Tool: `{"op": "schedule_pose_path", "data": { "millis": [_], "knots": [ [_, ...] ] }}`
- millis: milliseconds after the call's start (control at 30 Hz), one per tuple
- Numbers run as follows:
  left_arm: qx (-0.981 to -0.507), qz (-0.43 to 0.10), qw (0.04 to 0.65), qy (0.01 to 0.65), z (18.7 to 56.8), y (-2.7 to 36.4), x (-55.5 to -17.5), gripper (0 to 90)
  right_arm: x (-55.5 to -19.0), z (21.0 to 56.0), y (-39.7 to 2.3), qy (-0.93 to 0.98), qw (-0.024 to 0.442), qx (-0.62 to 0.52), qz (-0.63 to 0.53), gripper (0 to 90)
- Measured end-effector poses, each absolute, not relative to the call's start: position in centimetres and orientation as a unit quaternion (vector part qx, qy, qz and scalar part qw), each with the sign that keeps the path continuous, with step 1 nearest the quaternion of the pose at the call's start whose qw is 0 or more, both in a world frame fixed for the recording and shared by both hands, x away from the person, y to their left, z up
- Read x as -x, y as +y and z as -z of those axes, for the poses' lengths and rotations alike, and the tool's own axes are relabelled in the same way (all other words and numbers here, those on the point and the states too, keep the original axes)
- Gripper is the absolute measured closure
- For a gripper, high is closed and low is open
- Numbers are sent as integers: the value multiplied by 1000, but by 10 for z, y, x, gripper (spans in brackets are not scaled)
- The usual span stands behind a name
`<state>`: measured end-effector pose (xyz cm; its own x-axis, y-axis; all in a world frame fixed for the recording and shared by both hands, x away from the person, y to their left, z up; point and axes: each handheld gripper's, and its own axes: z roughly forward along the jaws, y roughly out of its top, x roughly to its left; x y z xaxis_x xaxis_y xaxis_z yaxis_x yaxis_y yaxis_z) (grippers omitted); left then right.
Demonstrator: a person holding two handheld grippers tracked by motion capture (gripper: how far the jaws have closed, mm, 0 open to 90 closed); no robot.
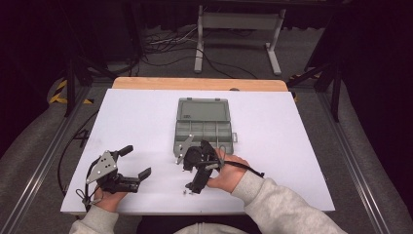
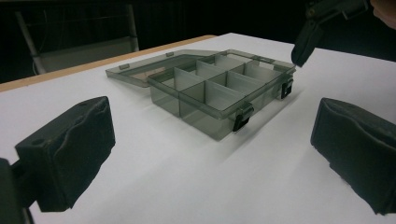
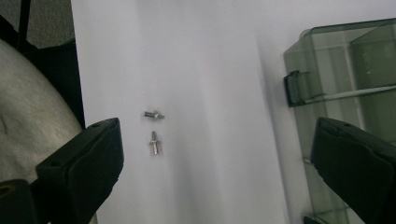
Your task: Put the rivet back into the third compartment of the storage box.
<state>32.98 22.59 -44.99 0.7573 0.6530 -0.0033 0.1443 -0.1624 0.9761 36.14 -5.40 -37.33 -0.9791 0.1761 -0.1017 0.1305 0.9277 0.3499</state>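
Reaching down for two small silver metal screws [image 3: 154,130] lying on the white counter [image 1: 272,185], just short of the near edge and near the front of the smoky grey clear-plastic compartment box [image 1: 204,127] with its lid thrown open. Right gripper [image 3: 215,163] tipped downward over them, black padded fingers [image 3: 86,163] spread wide with nothing between; both screws sitting apart from each other, closer to one pad than the other. Left gripper [image 1: 136,163] resting well off to the side with fingers equally apart and empty, aimed across at the box.

To do this well: choose one screw, probably the nearer one lying lengthwise, and shift sideways until it sits midway between the pads. Lower until the pad tips almost brush the counter, since such a low thing slips under a high grip. Close slowly across the shank, not the ends, to avoid flicking it away. Hard to tell from the high view which way each screw head points, so best judged from the right gripper view.
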Motion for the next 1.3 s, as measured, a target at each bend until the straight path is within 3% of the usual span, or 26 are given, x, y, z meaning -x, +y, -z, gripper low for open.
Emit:
{"op": "schedule_pose_path", "data": {
  "millis": [667,1000,1200,1233,1300],
  "knots": [
    [-729,-218,588,274,450,226,-330,2,-346,416,-44,987,36,-66,-142,83],
    [-730,-217,588,274,450,226,-330,2,-341,425,-42,990,18,-55,-130,282],
    [-729,-217,589,274,450,226,-330,2,-341,425,-42,991,9,-51,-126,476],
    [-729,-217,589,274,450,226,-330,2,-341,425,-42,991,9,-51,-126,476],
    [-729,-217,588,274,450,226,-330,2,-340,425,-43,991,7,-53,-123,569]
  ]
}}
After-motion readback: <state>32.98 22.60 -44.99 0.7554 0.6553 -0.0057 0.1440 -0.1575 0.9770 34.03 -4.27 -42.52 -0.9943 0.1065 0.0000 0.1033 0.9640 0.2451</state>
